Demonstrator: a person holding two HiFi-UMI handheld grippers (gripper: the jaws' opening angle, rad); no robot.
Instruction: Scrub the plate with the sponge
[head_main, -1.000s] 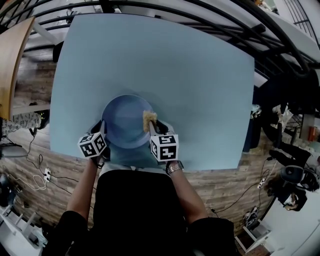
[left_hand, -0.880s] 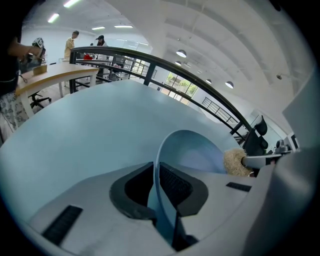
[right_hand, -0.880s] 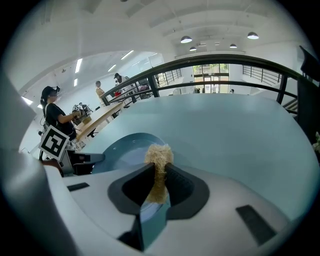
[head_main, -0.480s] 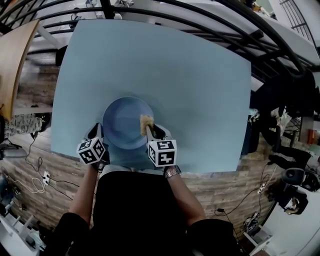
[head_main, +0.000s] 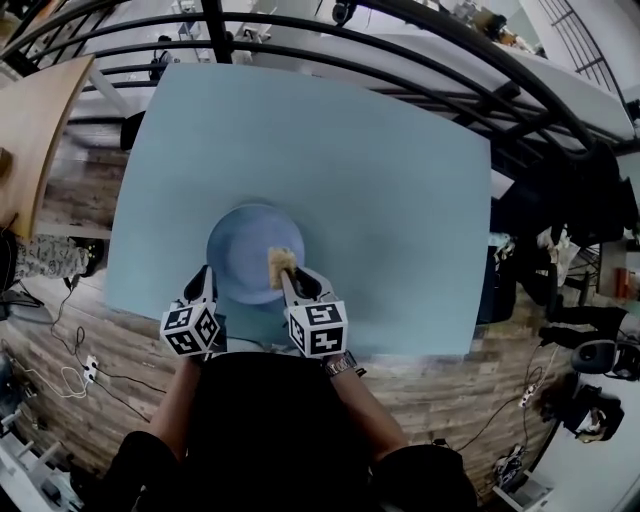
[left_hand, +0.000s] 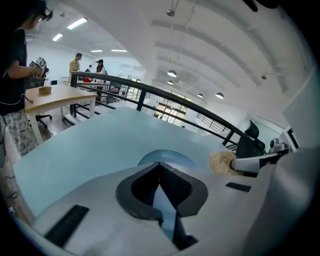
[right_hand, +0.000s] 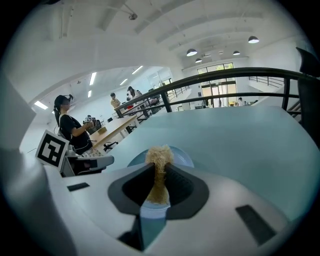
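Right gripper view: right gripper (right_hand: 159, 167) clamped on tan sponge (right_hand: 159, 154), tuft protruding past the tips over blue plate (right_hand: 183, 158). Left gripper (left_hand: 159, 164) pressed together, nothing between the jaws, tips at plate's near-left rim, apparently touching it. Plate flat on pale blue table (head_main: 380, 170), near its front edge. Sponge resting right of plate's centre.
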